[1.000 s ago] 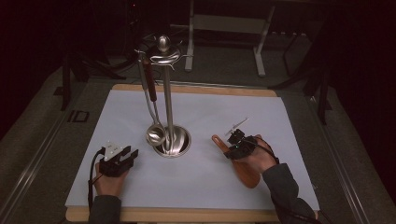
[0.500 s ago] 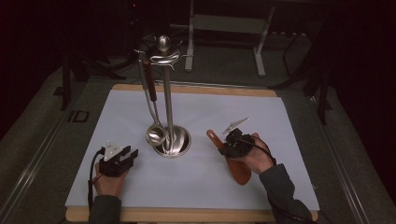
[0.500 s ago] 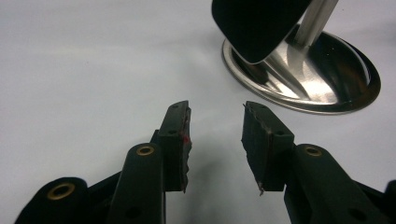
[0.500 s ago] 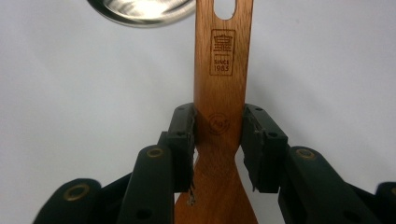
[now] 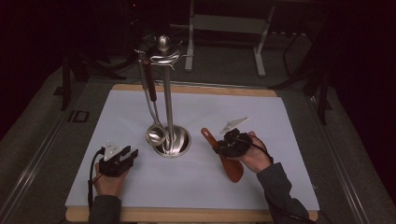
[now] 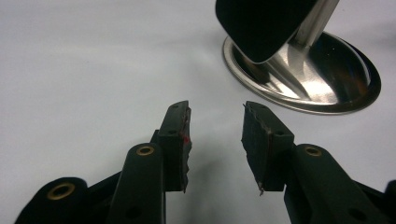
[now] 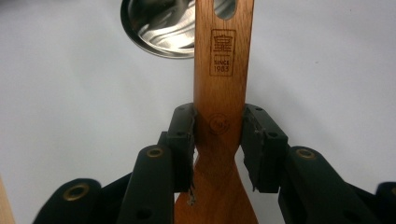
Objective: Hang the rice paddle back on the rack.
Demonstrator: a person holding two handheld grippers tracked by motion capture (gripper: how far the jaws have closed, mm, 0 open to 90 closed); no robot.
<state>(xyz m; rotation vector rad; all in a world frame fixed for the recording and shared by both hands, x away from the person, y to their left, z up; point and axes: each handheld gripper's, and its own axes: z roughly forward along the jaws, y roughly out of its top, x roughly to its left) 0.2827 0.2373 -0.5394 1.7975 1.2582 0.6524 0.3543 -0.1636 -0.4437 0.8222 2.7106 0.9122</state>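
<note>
A wooden spatula (image 5: 232, 169) lies low over the white mat, its handle end toward a steel utensil stand (image 5: 168, 98). My right gripper (image 5: 219, 147) is shut on the handle. In the right gripper view both pads (image 7: 183, 135) press the sides of the spatula (image 7: 223, 51) just above the blade's neck, and the stand's base (image 7: 156, 28) lies beyond. A steel ladle (image 5: 155, 135) hangs from the stand. My left gripper (image 5: 129, 152) rests at the front left, open, with nothing between its fingers (image 6: 175, 135). It points at the stand's base (image 6: 327, 79) and the ladle's bowl (image 6: 261, 28).
The white mat (image 5: 140, 191) covers a wooden board (image 5: 187, 215) on a dark table. Metal frame legs (image 5: 259, 46) stand behind the board. Bare mat spreads between my two hands and to the right of the spatula.
My right hand has carried the spatula a little to the left, toward the stand's base. The left hand has kept still.
</note>
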